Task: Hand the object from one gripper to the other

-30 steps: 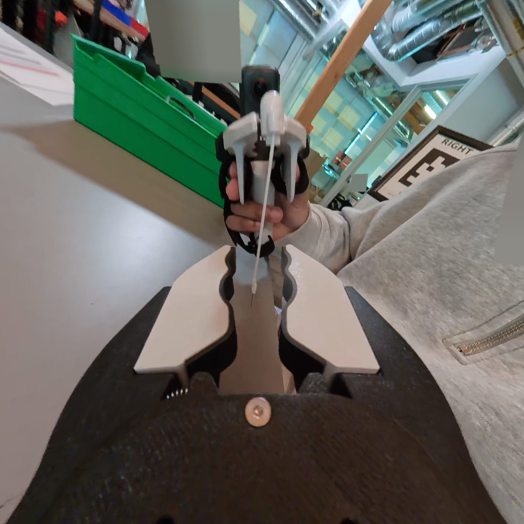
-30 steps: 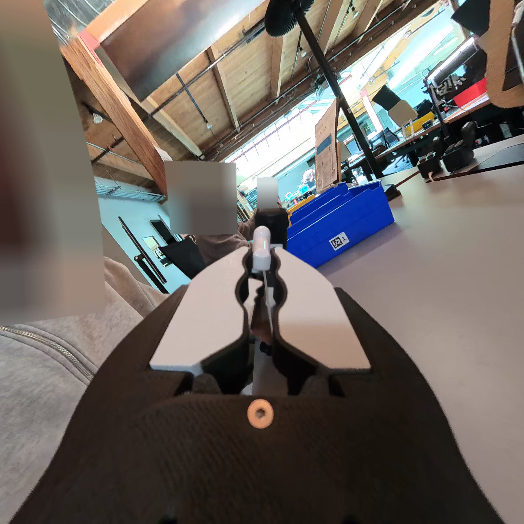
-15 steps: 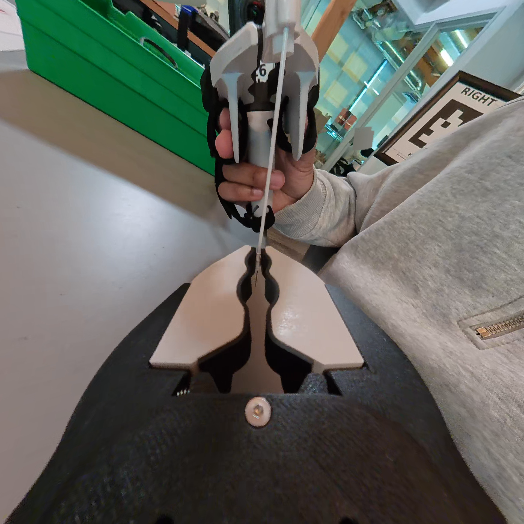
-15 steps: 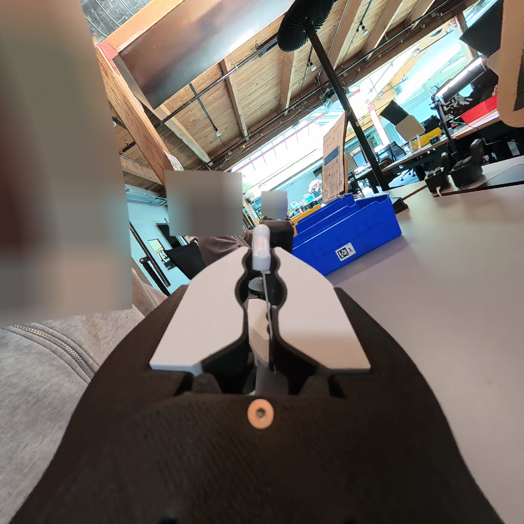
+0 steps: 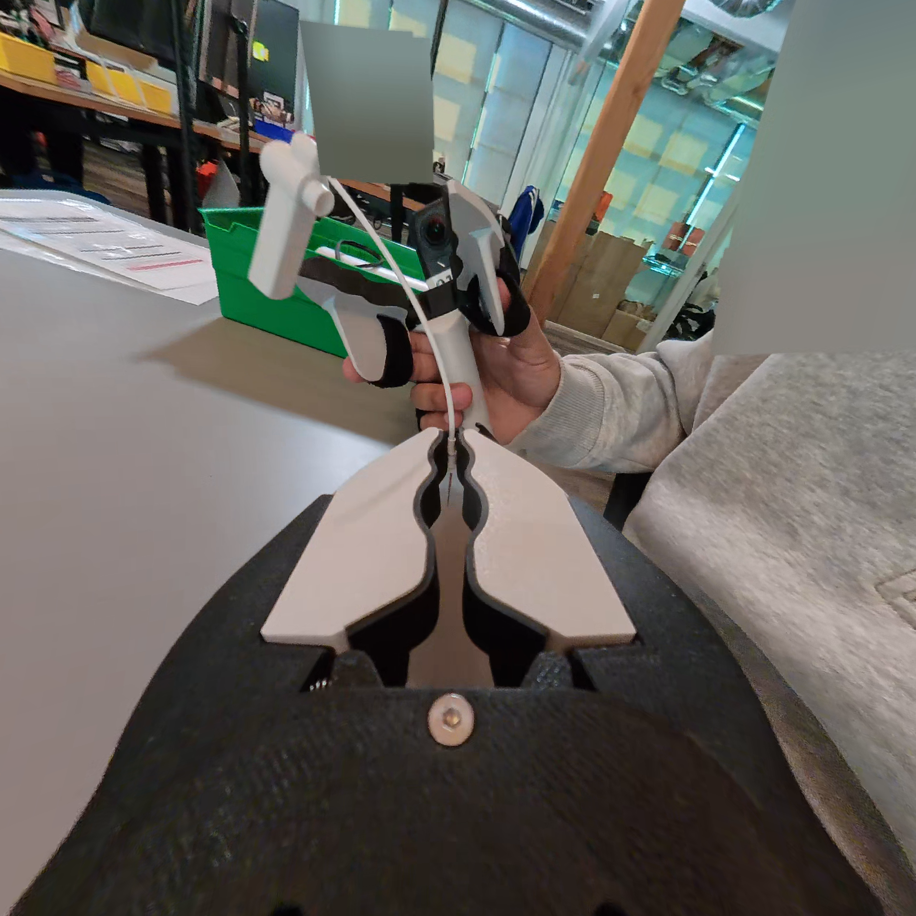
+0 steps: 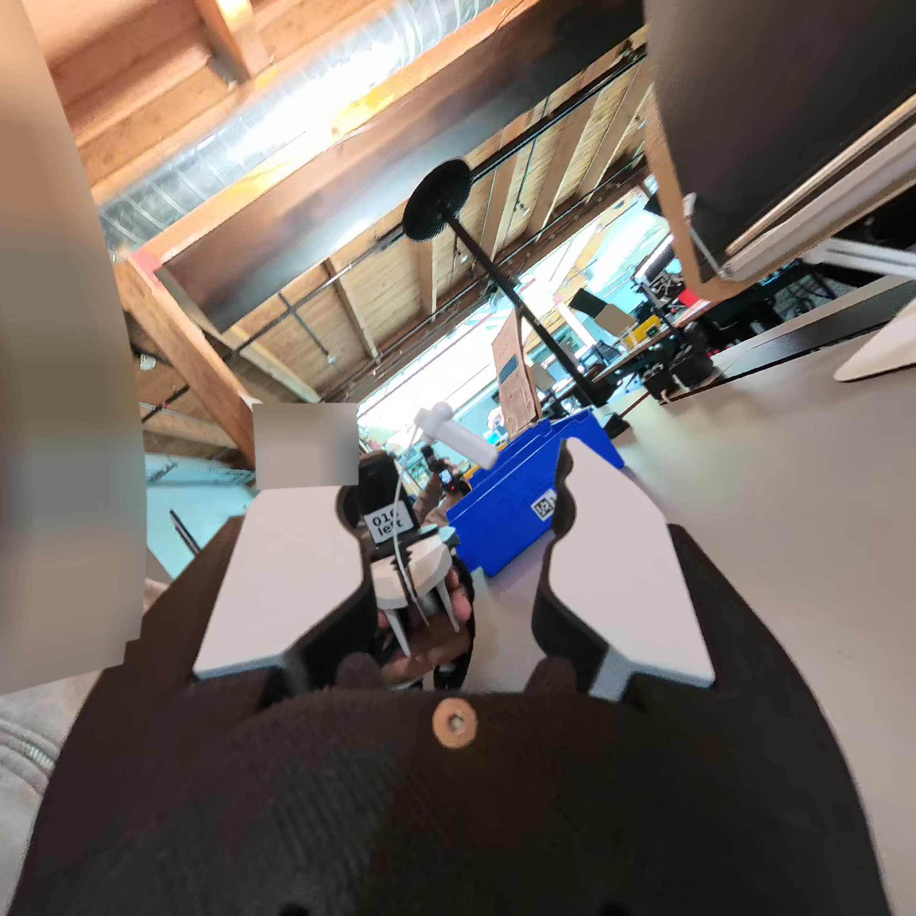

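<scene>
The object is a white plastic tag body (image 5: 287, 223) on a thin white wire (image 5: 421, 307) that ends in a pin. My left gripper (image 5: 452, 441) is shut on the wire's pin end at its fingertips. The wire arcs up and left, and the body hangs free in the air. My right gripper (image 6: 453, 471) is wide open and empty. It also shows in the left wrist view (image 5: 421, 282), held in a hand just behind the wire. The right wrist view shows the tag body (image 6: 456, 436), the wire (image 6: 399, 500) and the left gripper (image 6: 409, 570) below it.
A green bin (image 5: 277, 302) and a paper sheet (image 5: 109, 248) lie on the grey table (image 5: 124, 446) at the back left. A blue bin (image 6: 510, 515) stands behind the left gripper. A grey sleeve (image 5: 619, 411) and jacket fill the right side. Across from one pair of fingers to the other is roughly 11 cm.
The right gripper has opened and let go of the tag body. The left gripper has shut on the wire's pin end. The tag now tilts left, held only by the left gripper.
</scene>
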`<state>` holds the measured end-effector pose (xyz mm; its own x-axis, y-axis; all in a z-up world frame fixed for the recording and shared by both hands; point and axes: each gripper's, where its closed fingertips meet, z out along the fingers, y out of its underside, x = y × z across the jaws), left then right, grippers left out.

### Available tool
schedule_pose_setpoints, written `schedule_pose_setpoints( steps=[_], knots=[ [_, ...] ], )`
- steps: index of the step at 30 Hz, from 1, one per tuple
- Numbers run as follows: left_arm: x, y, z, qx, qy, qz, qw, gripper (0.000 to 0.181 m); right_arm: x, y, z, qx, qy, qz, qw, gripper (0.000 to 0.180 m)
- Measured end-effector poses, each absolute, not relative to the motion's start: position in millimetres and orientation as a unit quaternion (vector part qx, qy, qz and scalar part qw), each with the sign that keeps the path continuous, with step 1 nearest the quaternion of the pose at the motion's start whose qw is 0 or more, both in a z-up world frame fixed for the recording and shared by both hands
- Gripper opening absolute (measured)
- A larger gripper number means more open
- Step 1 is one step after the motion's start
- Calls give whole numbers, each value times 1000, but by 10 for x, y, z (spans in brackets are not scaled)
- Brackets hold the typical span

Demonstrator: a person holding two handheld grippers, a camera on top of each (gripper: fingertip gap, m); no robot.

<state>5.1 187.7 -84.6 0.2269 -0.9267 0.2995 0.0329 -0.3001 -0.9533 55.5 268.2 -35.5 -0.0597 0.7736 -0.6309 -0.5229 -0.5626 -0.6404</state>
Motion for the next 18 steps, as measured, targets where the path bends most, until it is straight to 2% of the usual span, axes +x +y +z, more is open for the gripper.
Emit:
schedule_pose_setpoints(
  steps=[1, 5, 10, 14, 18],
  knots=[
    [43, 1887, -843, -627, 355, -508, 473, 2, 590, 2717, -360, -516, -110, 718, 454, 78],
    [7, 1948, -852, -635, 341, -498, 483, 2, 573, 2689, -372, -526, -130, 703, 460, 64],
    [-15, 1994, -880, -643, 328, -494, 485, 2, 280, 2372, -440, -540, -228, 692, 421, 46],
    [49, 1948, -951, -647, 348, -485, 473, 2, 114, 2182, -508, -549, -296, 663, 414, 41],
    [154, 1862, -1053, -652, 383, -467, 458, 2, 106, 2167, -502, -552, -289, 673, 400, 40]
  ],
)
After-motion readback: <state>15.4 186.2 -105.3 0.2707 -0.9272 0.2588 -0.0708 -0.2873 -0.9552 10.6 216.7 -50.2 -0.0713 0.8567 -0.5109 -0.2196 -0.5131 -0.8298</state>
